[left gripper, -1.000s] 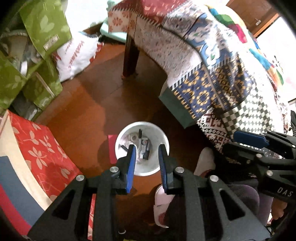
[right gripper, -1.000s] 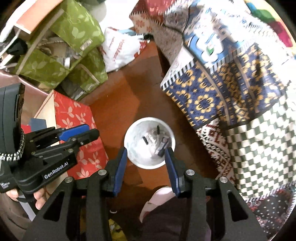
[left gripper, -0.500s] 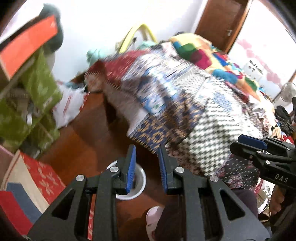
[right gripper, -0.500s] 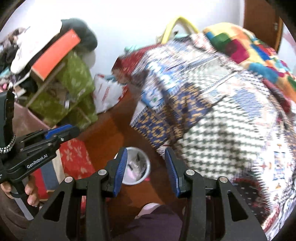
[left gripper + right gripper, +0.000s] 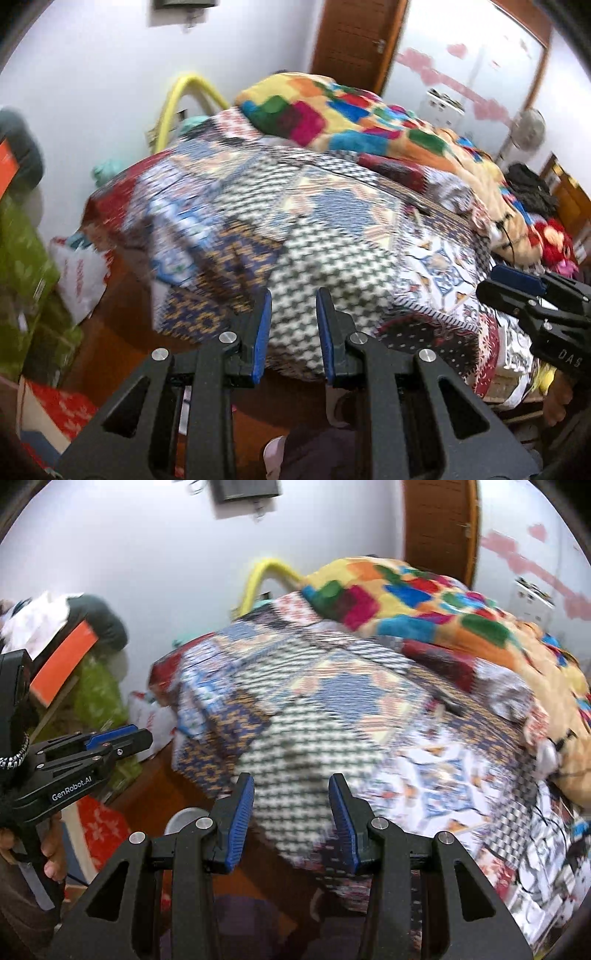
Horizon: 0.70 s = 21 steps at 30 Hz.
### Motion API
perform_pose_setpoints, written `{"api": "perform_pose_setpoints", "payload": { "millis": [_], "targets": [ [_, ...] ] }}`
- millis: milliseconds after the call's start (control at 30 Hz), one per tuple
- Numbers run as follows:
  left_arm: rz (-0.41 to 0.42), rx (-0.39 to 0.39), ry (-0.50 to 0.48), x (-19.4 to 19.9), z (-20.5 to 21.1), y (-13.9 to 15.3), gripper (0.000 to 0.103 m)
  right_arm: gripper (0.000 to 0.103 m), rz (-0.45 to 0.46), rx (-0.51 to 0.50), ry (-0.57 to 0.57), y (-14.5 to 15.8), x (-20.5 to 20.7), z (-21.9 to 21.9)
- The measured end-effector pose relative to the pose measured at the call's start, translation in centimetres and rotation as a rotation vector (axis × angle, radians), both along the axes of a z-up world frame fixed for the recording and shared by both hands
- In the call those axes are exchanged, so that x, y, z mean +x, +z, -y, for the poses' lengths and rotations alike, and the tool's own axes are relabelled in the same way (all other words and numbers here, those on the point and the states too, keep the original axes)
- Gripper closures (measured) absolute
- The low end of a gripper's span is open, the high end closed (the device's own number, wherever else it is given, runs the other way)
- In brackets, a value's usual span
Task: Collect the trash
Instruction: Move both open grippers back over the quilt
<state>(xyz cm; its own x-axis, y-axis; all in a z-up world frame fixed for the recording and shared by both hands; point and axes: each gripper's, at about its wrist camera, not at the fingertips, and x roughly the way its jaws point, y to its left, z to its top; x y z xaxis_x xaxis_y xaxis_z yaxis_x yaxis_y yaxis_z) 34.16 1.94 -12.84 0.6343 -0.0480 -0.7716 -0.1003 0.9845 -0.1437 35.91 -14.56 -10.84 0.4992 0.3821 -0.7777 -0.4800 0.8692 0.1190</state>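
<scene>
My left gripper [image 5: 294, 325] is open and empty, raised and facing the patchwork-covered bed [image 5: 332, 229]. My right gripper [image 5: 291, 805] is open and empty, also facing the bed [image 5: 351, 720]. Only a sliver of the white trash bin's rim [image 5: 181, 818] shows on the floor in the right wrist view, behind the left finger; its contents are hidden. The bin is out of sight in the left wrist view. Each gripper shows in the other's view: the right one at the right edge [image 5: 517, 291], the left one at the left edge [image 5: 122, 742]. Both views are blurred.
A multicoloured blanket [image 5: 351, 122] lies on the bed's far side. Green leaf-print bags [image 5: 26, 280], a white plastic bag [image 5: 79, 277] and a red floral box [image 5: 99, 827] crowd the left floor. A wooden door [image 5: 354, 40] stands behind. A small white box [image 5: 546, 757] lies on the bed.
Both grippers have tilted up from looking down at the white bin on the floor to facing the bed. The bin has dropped almost out of both views.
</scene>
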Motion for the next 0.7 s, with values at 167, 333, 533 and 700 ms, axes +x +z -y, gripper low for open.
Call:
{"api": "perform_pose_setpoints", "payload": {
  "millis": [167,333,533,700],
  "targets": [
    [-0.015,0.021,-0.085,3.3,4.5,-0.3,0.081,0.065,-0.007,0.026,-0.094,-0.2,1.4,4.9],
    [-0.037,0.023,-0.161,6.9,8.3,-1.6,0.081,0.065,-0.035,0.035,-0.188,-1.6,3.0,9.6],
    [-0.081,0.026,-0.244,10.5,12.3,-4.1,0.081,0.065,-0.085,0.002,-0.270,-4.8,5.9,14.0],
    [-0.113,0.028,-0.303,12.8,14.2,-6.6,0.081,0.065,-0.142,0.031,-0.282,-7.7,8.3,16.2]
  ]
}}
